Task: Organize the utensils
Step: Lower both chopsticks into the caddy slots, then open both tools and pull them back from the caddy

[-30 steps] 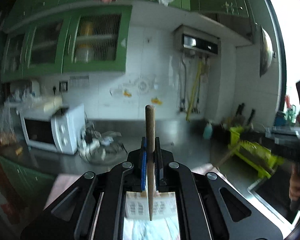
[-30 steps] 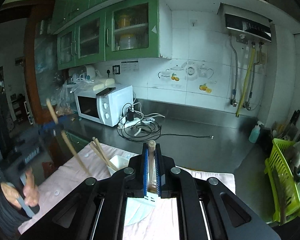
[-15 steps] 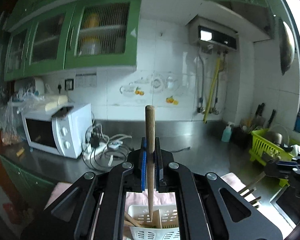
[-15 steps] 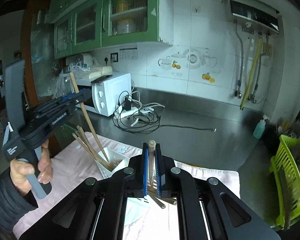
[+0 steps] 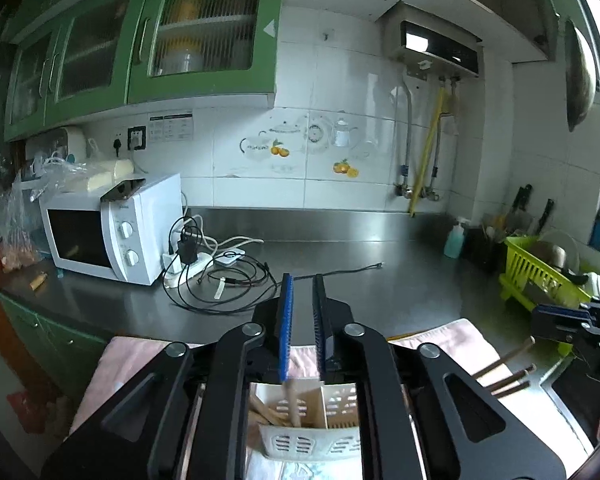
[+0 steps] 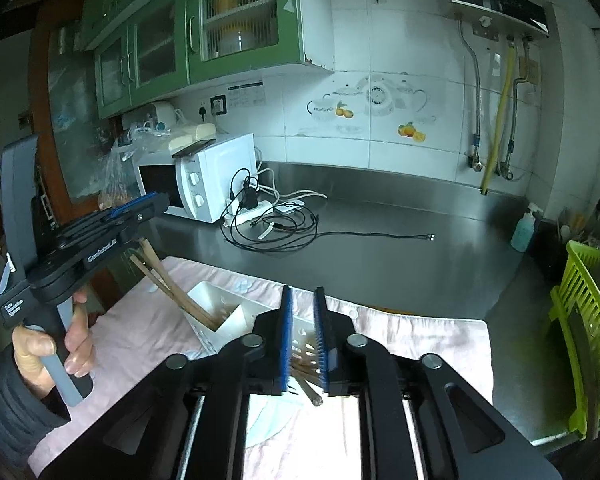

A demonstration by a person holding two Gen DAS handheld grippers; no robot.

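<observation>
Hovering with jaws parted and empty, the left tongs sit directly above the white caddy, where wooden chopsticks lean upright just below them. Right tongs, also parted and empty, have loose chopsticks lying beneath, pointing toward the caddy ahead. Only the right view shows both on the pink cloth over the steel counter.

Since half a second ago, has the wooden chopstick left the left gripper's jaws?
Yes. The wooden chopstick has dropped below the open jaws into the white slotted holder.
</observation>
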